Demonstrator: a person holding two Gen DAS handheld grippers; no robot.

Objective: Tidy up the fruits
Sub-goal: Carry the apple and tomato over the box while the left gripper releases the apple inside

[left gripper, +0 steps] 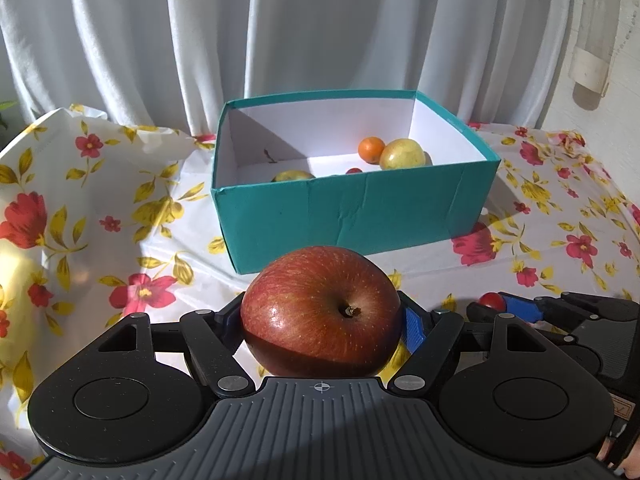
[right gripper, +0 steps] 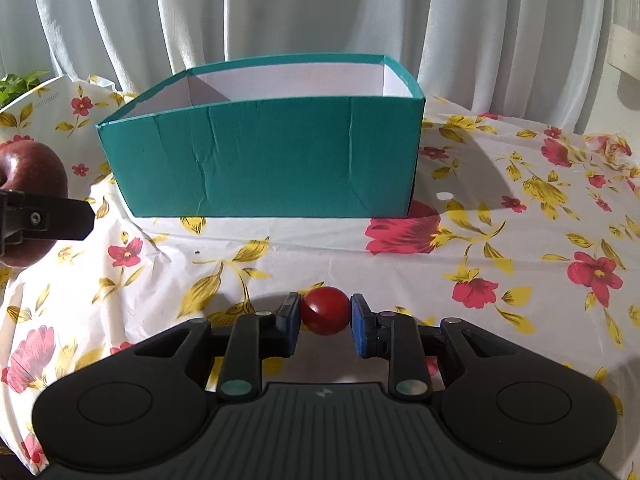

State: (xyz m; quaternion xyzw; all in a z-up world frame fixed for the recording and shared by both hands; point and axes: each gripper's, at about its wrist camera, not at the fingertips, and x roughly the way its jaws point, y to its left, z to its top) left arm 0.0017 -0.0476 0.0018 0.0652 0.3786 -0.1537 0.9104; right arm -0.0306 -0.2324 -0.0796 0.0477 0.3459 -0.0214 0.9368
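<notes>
My left gripper point(left gripper: 322, 320) is shut on a large red apple point(left gripper: 320, 310), held above the floral tablecloth in front of the teal box point(left gripper: 352, 212). The box holds an orange point(left gripper: 371, 149), a yellow-green apple point(left gripper: 402, 155), another yellow fruit point(left gripper: 293, 176) and a small red fruit point(left gripper: 354, 171). My right gripper point(right gripper: 325, 318) is shut on a small red tomato-like fruit point(right gripper: 325, 310) near the table, in front of the box point(right gripper: 272, 156). The red apple also shows at the left of the right wrist view point(right gripper: 30, 168). The right gripper point(left gripper: 516, 306) shows at the right of the left wrist view.
A floral tablecloth point(right gripper: 500, 240) covers the table. White curtains point(left gripper: 320, 32) hang behind the box. A green plant point(right gripper: 16, 84) stands at the far left. A white fixture point(left gripper: 588, 72) is on the wall at the right.
</notes>
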